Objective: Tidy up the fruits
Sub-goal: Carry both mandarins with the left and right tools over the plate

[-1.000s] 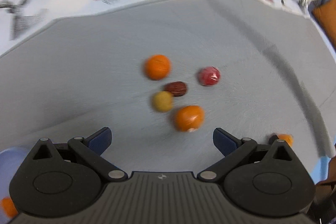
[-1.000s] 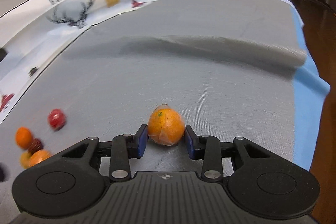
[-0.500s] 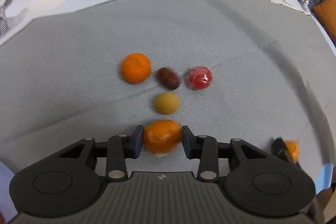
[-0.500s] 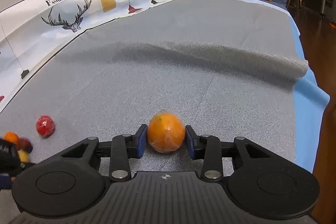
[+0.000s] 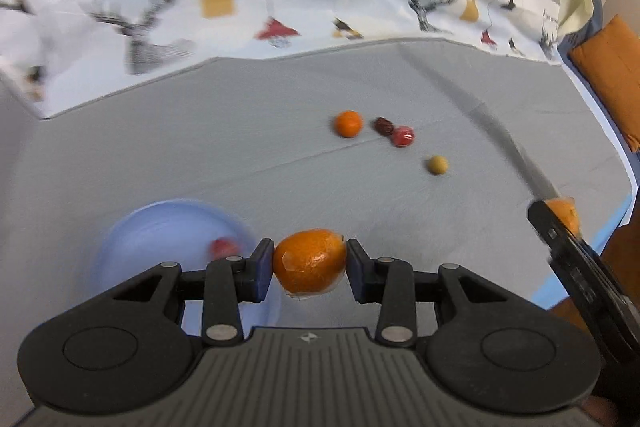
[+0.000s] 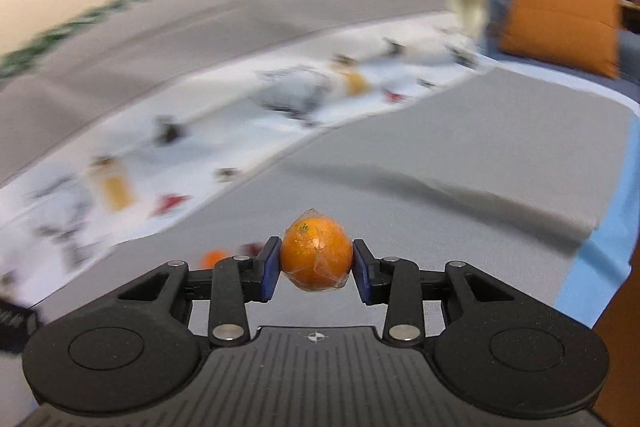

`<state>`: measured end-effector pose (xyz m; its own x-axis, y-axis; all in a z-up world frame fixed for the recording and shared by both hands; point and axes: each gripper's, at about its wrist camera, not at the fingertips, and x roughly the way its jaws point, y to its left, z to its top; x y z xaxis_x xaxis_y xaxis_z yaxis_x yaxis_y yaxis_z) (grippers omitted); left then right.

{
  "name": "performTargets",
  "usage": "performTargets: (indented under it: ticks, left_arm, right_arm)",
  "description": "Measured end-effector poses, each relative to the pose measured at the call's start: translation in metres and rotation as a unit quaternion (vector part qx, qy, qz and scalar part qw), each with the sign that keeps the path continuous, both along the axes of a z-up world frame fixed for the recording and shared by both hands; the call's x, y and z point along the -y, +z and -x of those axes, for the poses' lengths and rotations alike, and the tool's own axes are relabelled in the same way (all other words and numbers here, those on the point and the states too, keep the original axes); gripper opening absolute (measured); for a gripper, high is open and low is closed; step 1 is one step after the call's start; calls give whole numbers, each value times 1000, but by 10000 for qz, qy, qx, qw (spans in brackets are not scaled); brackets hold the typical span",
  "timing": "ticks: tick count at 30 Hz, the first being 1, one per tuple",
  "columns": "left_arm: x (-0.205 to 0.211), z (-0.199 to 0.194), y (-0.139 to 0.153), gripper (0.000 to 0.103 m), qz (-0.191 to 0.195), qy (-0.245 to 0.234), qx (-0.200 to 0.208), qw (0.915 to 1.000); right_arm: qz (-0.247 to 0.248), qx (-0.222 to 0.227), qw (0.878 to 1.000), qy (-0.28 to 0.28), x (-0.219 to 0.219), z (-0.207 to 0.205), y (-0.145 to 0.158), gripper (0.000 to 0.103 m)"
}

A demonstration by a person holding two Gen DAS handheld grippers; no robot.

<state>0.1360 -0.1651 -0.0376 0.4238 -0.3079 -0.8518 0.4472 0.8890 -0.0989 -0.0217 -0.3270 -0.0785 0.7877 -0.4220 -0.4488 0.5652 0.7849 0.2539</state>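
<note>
Between my left gripper's jaws sits a wrapped orange, pinched and now lifted above the grey cloth; a second ago those jaws were spread. My right gripper still pinches its own orange. Only the left view shows the blue bowl holding, I think, something red. Print lettering blurs.

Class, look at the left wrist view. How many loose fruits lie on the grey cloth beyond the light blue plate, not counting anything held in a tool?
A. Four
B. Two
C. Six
A: on the grey cloth lie a small round orange fruit, a dark brown oval fruit, a red wrapped fruit and a yellowish round fruit, all beyond the light blue plate.
</note>
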Motion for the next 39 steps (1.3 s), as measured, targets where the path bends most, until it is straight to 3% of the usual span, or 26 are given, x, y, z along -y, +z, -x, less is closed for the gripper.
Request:
performTargets:
  ticks: [7, 19, 26, 39]
  left_arm:
    - [-96, 66, 49, 42, 73, 383, 360, 9986]
    - [-179, 149, 64, 42, 445, 961, 482, 9932]
    - [-201, 175, 70, 42, 576, 1219, 671, 9886]
    - [-201, 180, 70, 42, 618, 1207, 696, 9883]
  right_arm:
    - [-66, 174, 9952, 960, -79, 63, 38, 39]
    - [333, 390, 9800, 1924, -154, 95, 70, 39]
    - [481, 425, 9681, 2423, -180, 101, 74, 39]
    - [461, 358, 9693, 2389, -178, 103, 74, 39]
